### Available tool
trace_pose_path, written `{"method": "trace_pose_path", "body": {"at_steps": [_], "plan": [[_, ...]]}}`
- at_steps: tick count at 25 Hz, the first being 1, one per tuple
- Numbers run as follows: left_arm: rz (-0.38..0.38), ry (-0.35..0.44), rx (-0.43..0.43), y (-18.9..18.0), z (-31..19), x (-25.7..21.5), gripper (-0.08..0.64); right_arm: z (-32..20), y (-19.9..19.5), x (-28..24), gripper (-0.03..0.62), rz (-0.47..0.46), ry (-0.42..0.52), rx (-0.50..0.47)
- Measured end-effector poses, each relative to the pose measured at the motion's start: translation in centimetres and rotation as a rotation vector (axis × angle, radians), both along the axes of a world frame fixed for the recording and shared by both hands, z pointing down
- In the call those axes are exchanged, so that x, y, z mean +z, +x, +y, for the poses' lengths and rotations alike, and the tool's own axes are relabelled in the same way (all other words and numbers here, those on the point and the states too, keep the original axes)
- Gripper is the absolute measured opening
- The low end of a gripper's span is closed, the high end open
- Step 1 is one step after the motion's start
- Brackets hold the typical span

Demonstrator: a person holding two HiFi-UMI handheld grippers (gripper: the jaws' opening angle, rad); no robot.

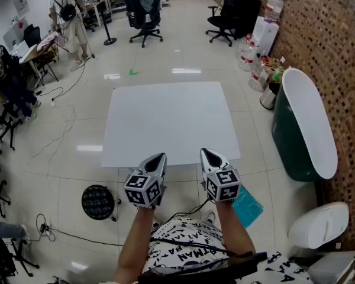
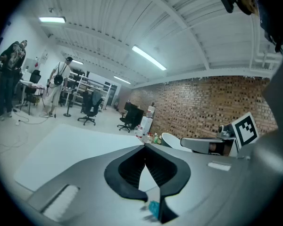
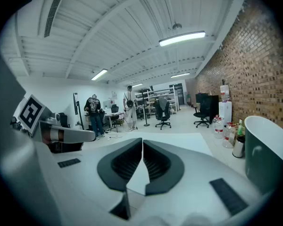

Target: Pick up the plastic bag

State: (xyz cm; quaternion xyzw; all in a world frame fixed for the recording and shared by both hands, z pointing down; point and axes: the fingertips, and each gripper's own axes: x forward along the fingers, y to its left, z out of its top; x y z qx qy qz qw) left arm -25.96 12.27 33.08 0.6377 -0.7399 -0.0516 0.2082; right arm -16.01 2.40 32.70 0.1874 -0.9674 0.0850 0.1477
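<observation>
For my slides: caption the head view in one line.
Left gripper and right gripper, both shut, at a white square table's near edge; teal plastic bag on the floor.

So the bench (image 1: 168,123) is just a plain white square top sitting on a glossy, pale tiled floor (image 1: 183,52). Down on the floor, a teal plastic bag (image 1: 247,205) lies off the bench's near right corner. A round black stool (image 1: 98,202) stands off the near left corner, black cables (image 1: 54,90) trail along the left side, and office chairs (image 1: 143,10) stand past the far edge.
</observation>
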Motion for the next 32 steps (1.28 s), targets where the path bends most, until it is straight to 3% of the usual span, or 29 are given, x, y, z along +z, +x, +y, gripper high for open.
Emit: {"method": "trace_pose_path", "body": {"at_steps": [7, 15, 17, 19, 22, 30, 32], "plan": [[0.024, -0.021, 0.053, 2.2, -2.6, 1.7, 0.0, -2.4, 1.3, 0.7, 0.021, -0.022, 0.001, 0.048], [0.066, -0.134, 0.247, 9.9, -5.3, 5.6, 0.0, -3.0, 8.3, 5.8, 0.032, 0.045, -0.101, 0.189], [0.061, -0.156, 0.284, 11.8, -7.0, 6.6, 0.0, -4.1, 10.1, 7.0, 0.117, 0.063, -0.119, 0.211], [0.064, -0.172, 0.314, 13.7, -9.0, 7.9, 0.0, -5.8, 11.9, 8.6, 0.118, 0.083, -0.132, 0.231], [0.08, -0.224, 0.387, 17.2, -10.6, 10.5, 0.0, -6.9, 15.4, 12.1, 0.212, 0.12, -0.194, 0.281], [0.135, -0.373, 0.54, 24.7, -14.5, 19.2, 0.0, -9.9, 23.1, 22.5, 0.286, 0.189, -0.33, 0.368], [0.155, -0.404, 0.561, 26.2, -15.2, 21.5, 0.0, -10.8, 24.3, 25.2, 0.347, 0.197, -0.344, 0.364]]}}
